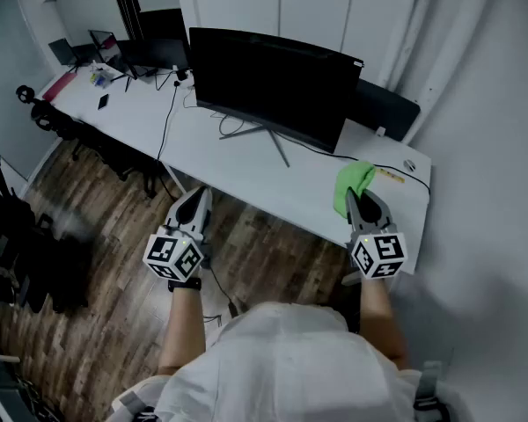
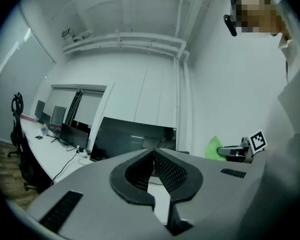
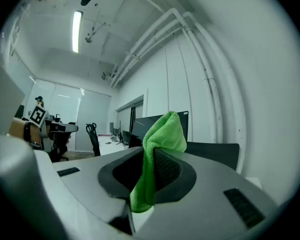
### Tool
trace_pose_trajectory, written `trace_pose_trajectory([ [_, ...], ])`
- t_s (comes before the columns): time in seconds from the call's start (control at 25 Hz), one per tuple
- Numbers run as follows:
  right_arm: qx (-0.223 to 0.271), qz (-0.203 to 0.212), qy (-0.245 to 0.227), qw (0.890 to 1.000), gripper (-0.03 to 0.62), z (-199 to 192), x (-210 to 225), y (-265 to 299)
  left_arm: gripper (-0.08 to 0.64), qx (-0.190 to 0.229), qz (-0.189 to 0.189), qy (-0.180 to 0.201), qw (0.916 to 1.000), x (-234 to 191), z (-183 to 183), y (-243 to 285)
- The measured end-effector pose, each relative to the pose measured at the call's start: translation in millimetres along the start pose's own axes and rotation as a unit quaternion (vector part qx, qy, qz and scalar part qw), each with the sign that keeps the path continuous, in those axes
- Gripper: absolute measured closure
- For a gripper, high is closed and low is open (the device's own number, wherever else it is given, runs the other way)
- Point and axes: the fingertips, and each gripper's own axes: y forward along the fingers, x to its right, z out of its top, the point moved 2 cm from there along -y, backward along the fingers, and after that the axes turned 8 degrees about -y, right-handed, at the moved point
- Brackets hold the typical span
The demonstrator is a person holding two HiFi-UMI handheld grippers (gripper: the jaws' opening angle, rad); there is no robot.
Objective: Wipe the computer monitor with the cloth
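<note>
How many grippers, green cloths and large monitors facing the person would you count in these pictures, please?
Grippers: 2, the left gripper and the right gripper
Green cloths: 1, the green cloth held in the right gripper
Large monitors facing the person: 1, the monitor
Total: 4

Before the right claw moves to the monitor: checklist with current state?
1. cloth held by right claw: ok, jaws shut on it.
2. left claw empty: ok, jaws together, nothing between.
3. monitor upright on table: ok.
4. cloth touching monitor: not ok, apart from it, over the table's right end.
5. dirt on monitor: cannot tell, the glass is dark.
</note>
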Motion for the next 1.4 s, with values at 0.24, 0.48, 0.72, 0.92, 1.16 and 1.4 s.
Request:
trace_pose_trajectory([
  [0.24, 0.001, 0.003, -0.004, 1.000, 0.546, 3, -1, 6, 0.541, 0.007, -0.001, -0.001, 1.0000, -1, 6, 3],
  [0.48, -0.003, -0.002, 0.001, 1.000, 0.546, 0, 5, 4, 0.541, 0.016, -0.001, -0.006, 0.9999, 1, 9, 2],
  [0.72, 0.008, 0.003, -0.002, 1.000, 0.546, 6, 4, 0, 0.541, 0.019, -0.001, -0.009, 0.9998, 2, 10, 1],
  [0.92, -0.005, 0.018, -0.005, 1.000, 0.546, 3, -4, -13, 0.541, 0.013, -0.002, -0.017, 0.9998, 6, 4, -7],
  [1.16, -0.024, 0.030, 0.008, 0.999, 0.546, -6, -13, -22, 0.541, 0.005, 0.004, -0.026, 0.9997, 2, 1, -18],
  [1.4, -0.028, 0.040, 0.005, 0.999, 0.546, -3, -16, -15, 0.541, 0.012, 0.015, -0.033, 0.9993, -9, 7, -24],
])
